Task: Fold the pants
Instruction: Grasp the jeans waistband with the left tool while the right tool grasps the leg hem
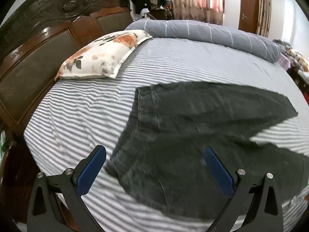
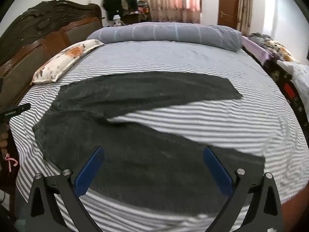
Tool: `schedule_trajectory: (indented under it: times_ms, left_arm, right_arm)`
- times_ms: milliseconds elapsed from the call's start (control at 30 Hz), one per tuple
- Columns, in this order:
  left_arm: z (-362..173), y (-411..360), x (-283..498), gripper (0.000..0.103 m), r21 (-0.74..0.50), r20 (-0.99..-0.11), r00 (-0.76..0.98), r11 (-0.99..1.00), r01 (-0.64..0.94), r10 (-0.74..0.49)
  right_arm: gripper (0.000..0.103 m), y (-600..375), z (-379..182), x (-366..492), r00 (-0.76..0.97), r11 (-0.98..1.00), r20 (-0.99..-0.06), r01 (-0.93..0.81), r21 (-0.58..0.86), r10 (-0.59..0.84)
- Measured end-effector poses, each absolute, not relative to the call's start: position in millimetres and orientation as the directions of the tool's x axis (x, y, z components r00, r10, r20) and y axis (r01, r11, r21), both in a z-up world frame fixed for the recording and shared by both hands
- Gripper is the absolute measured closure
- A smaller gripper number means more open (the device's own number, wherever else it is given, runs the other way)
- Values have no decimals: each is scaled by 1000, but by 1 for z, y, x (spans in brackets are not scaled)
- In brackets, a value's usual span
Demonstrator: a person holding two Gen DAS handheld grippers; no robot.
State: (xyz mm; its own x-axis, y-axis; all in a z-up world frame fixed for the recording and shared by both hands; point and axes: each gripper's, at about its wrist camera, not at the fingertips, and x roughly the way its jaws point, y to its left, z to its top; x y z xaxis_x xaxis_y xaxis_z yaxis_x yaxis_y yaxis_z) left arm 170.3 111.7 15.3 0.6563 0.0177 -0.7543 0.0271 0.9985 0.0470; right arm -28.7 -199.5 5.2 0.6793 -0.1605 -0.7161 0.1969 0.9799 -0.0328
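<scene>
Blue-padded left gripper [image 1: 155, 163] is held spread wide above the waistband end of the dark grey pants [image 1: 193, 127], gripping nothing; right gripper [image 2: 153, 163] is likewise spread over the near leg. Pants are laid flat on the striped bedsheet [image 2: 193, 58], legs splayed in a V, presumably so one leg can be folded onto the other
</scene>
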Motion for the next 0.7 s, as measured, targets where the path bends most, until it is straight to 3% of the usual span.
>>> schedule_trajectory:
  times_ms: [167,267,333,433,500,567,700]
  left_arm:
    - [4,144,225,4,-19,-776,631,1000,-11,-8]
    - [-11,160,257,21,-37,-802,597,998,-41,-6]
    - [-24,168,275,26,-48,-821,571,997,-62,-4]
    - [-45,177,299,37,-92,-842,537,994,-63,-44]
    - [-56,179,312,51,-120,-850,521,992,-42,-81]
    - [-67,179,326,58,-146,-853,508,989,-13,-119]
    - [-86,180,347,60,-185,-854,492,983,17,-170]
  right_arm:
    - [1,-198,5,14,674,986,-724,162,-48,-146]
    - [1,-197,0,44,662,989,-740,141,-34,-120]
    - [1,-198,-4,69,651,991,-754,130,-9,-93]
    - [1,-198,-7,101,648,993,-758,120,3,-77]
    - [1,-198,-11,123,640,993,-763,118,-17,-89]
    - [1,-195,-14,139,637,994,-766,107,-31,-92]
    - [1,-192,-24,164,628,995,-773,90,-48,-94]
